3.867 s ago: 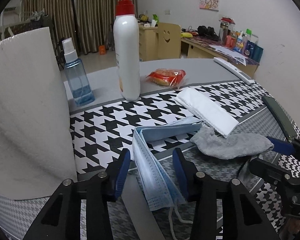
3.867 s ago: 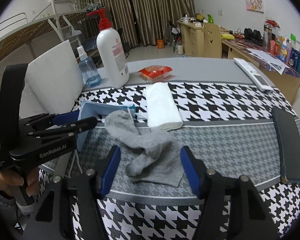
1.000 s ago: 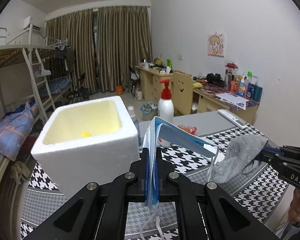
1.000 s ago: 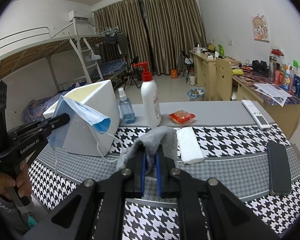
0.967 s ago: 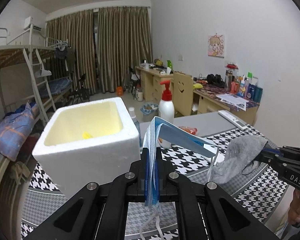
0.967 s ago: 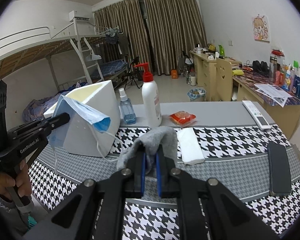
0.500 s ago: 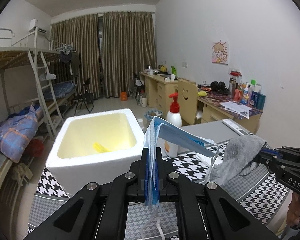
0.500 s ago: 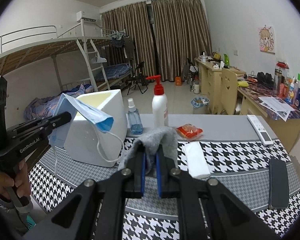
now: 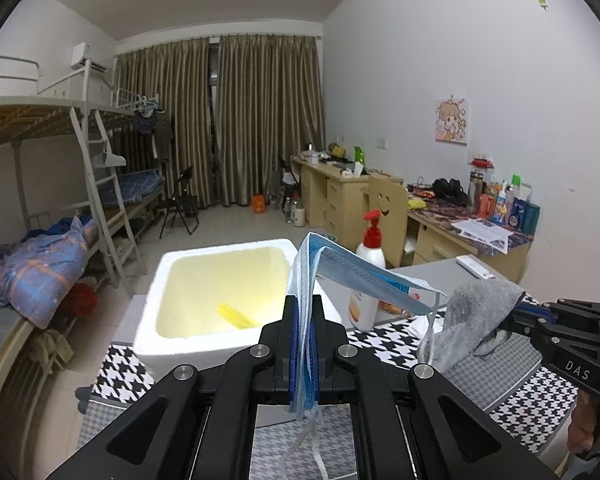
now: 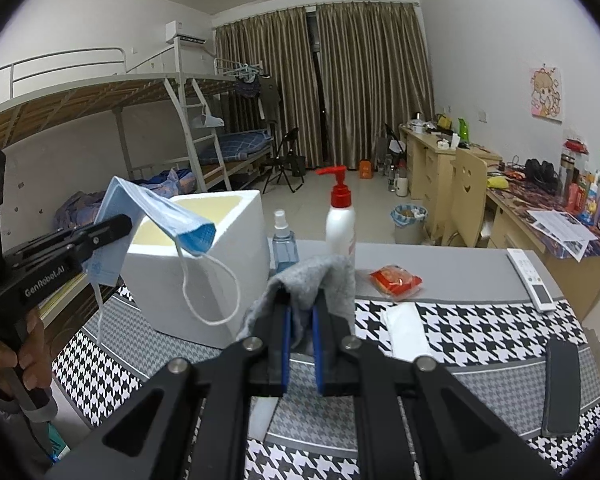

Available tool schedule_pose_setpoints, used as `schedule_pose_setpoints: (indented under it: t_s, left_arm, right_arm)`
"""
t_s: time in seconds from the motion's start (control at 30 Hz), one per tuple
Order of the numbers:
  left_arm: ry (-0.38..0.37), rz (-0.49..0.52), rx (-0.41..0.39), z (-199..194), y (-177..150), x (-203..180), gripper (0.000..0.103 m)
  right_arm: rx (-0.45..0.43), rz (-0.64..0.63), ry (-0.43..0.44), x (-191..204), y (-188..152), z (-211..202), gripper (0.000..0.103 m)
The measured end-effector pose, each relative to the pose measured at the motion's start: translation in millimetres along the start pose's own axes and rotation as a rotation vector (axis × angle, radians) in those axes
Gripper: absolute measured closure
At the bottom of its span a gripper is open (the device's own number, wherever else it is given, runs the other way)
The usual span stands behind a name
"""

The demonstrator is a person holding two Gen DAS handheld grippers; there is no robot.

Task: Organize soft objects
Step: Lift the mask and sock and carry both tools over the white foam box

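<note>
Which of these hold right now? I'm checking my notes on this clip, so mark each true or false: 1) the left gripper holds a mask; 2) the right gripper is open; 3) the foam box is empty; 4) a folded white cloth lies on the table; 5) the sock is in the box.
1) True: the left gripper is shut on the mask.
2) False: the right gripper is shut on the sock.
3) False: a yellow item lies inside the box.
4) True: the white cloth lies on the table.
5) False: the sock hangs from the right gripper, outside the box.
</note>
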State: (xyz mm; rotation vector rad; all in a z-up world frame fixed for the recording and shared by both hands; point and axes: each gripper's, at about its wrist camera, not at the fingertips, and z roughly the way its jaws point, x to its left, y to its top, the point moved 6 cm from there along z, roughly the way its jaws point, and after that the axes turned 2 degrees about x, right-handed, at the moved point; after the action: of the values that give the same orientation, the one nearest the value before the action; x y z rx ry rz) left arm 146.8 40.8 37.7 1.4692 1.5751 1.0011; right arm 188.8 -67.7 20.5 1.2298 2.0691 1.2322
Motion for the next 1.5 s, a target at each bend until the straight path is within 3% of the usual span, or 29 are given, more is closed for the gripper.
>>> schedule_pose_setpoints:
  t_s: [1.5]
  left_arm:
    - [0.173, -0.102, -0.044, -39.5, -4.2, 81.1, 0.098]
  right_arm:
    - [-0.007, -0.165, 0.108, 71.4, 43.0, 40.3, 0.091]
